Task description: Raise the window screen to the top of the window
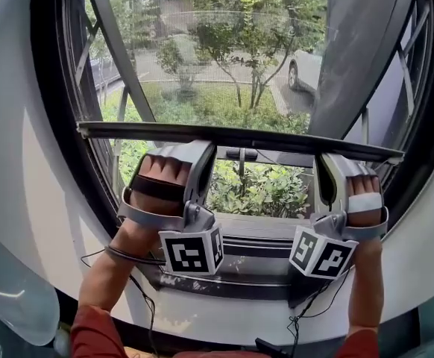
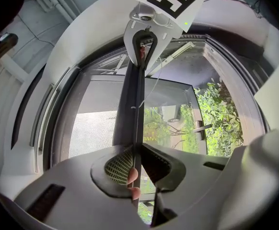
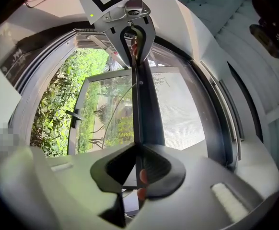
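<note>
The window screen's dark bottom bar [image 1: 277, 138] runs across the window at mid height, with the fine mesh [image 1: 224, 43] above it. My left gripper [image 1: 202, 149] is shut on the bar left of its middle. My right gripper [image 1: 327, 162] is shut on it toward the right end. In the left gripper view the bar [image 2: 135, 99] runs away from the left gripper [image 2: 135, 150], whose pads pinch it, to the right gripper [image 2: 143, 44] at its far end. The right gripper view mirrors this: the bar [image 3: 139, 104] sits pinched in the right gripper [image 3: 138, 150], and the left gripper [image 3: 134, 37] is beyond.
Below the bar the opening shows green shrubs [image 1: 265, 189] and a dark window handle [image 1: 241, 155]. The dark sill and track [image 1: 262, 233] lie under my hands, with cables [image 1: 139, 293] hanging off them. White curved walls [image 1: 23, 170] flank the frame. A parked car [image 1: 306, 69] stands outside.
</note>
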